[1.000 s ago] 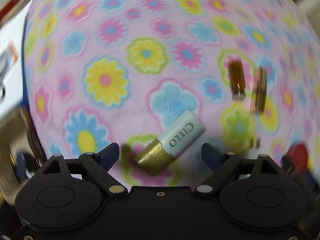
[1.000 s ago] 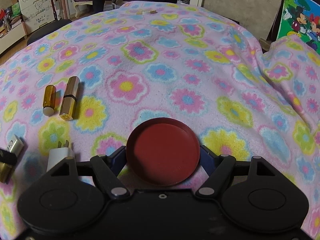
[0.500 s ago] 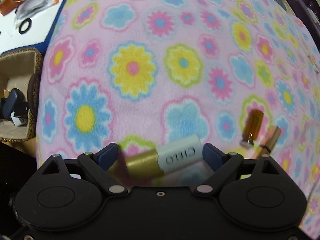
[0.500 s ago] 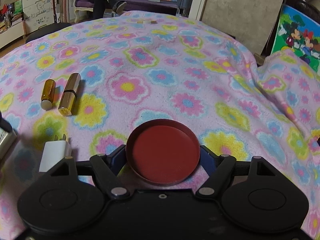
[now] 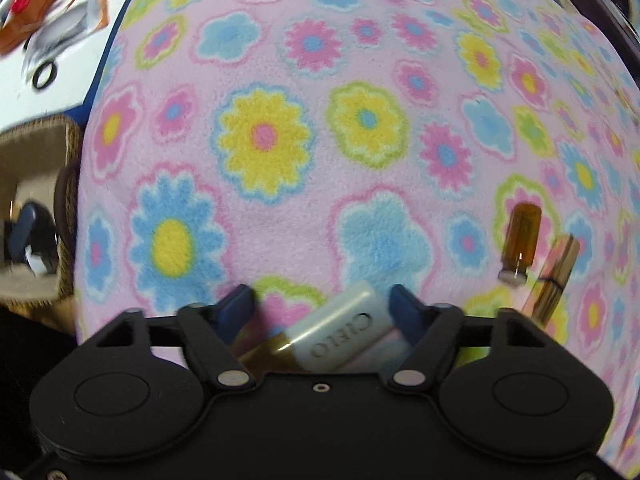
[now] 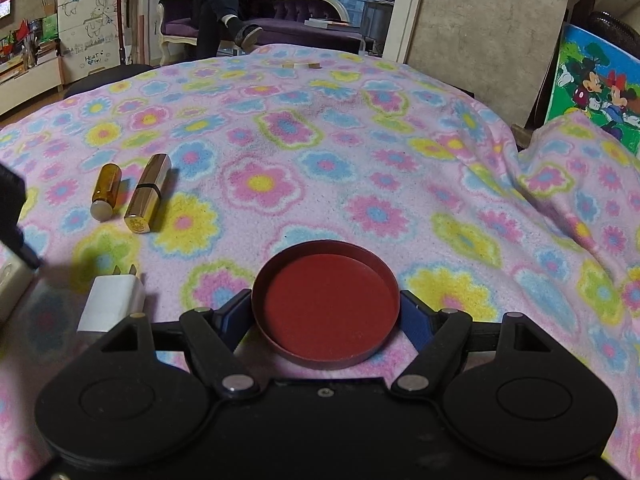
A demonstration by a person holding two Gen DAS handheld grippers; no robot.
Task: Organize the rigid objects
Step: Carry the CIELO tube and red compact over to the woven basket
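Note:
A white-capped gold tube marked CIELO (image 5: 340, 336) lies slantwise on the flowered blanket (image 5: 360, 200), deep between the jaws of my left gripper (image 5: 320, 304). Those jaws are closing; the right pad is at the white cap, and a gap shows at the left pad. My right gripper (image 6: 326, 316) is shut on a round red dish (image 6: 326, 300), held by its rim just above the blanket. An amber vial (image 6: 106, 190) and a gold lipstick (image 6: 148, 194) lie side by side at the left. A white charger plug (image 6: 114, 300) lies nearer.
A wicker basket (image 5: 36, 184) with dark items stands beyond the blanket's left edge. A person (image 6: 224, 4) sits on a sofa at the back. A cartoon poster (image 6: 592, 88) leans at the right. A small flat object (image 6: 300, 65) lies at the blanket's far end.
The left jaws have narrowed around the CIELO tube, which now sits deeper between them and more tilted. The right gripper has tipped up slightly, still holding the red dish.

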